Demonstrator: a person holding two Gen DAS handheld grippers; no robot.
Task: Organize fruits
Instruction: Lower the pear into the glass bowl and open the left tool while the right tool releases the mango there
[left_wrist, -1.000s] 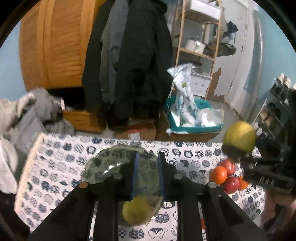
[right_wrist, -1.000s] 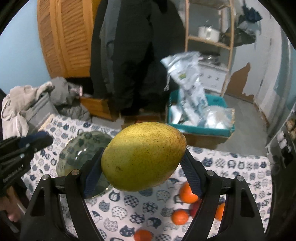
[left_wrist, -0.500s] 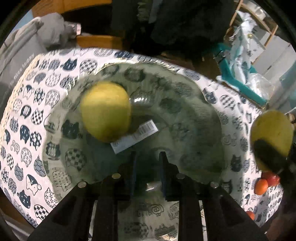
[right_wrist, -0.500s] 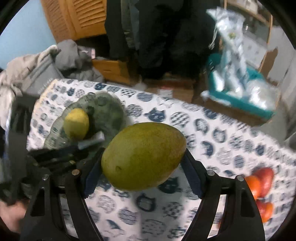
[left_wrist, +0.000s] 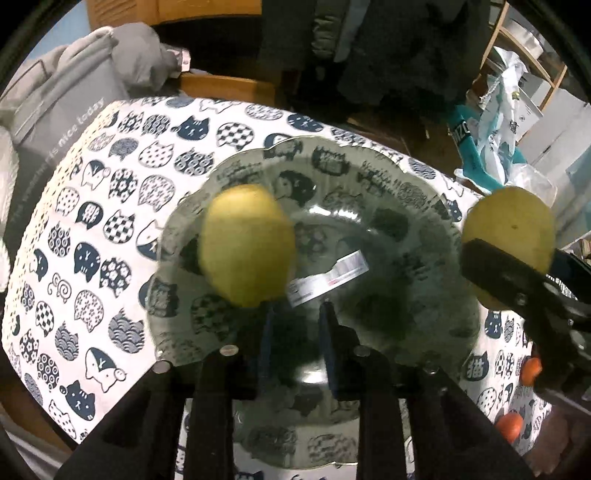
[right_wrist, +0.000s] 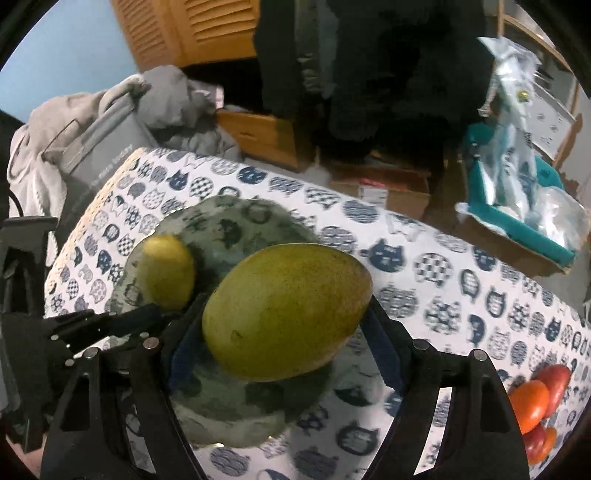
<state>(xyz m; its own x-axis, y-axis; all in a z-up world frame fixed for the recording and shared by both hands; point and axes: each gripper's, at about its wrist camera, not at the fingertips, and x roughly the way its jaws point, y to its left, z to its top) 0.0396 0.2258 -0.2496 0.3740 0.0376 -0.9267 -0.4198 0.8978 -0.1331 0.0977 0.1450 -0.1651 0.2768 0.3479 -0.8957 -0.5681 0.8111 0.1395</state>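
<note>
A clear glass plate (left_wrist: 388, 177) with a barcode sticker lies on the cat-print tablecloth (left_wrist: 92, 206). A yellow-green mango (left_wrist: 245, 245) rests on its left part; it also shows in the right wrist view (right_wrist: 168, 271). My left gripper (left_wrist: 295, 325) hovers just above the plate's near part, jaws narrowly apart and empty. My right gripper (right_wrist: 284, 332) is shut on a second, larger mango (right_wrist: 286, 312) and holds it over the plate's right side; this mango also shows in the left wrist view (left_wrist: 511, 236).
Oranges and red fruit (right_wrist: 539, 398) lie on the cloth at the right. A grey bag and clothes (left_wrist: 66, 88) sit past the table's left edge. A teal box with plastic bags (right_wrist: 517, 192) and dark coats stand behind the table.
Both grippers tilted down toward the plate. My right gripper carried the large mango left, over the plate. My left gripper stays just above the plate; the first mango still lies there.
</note>
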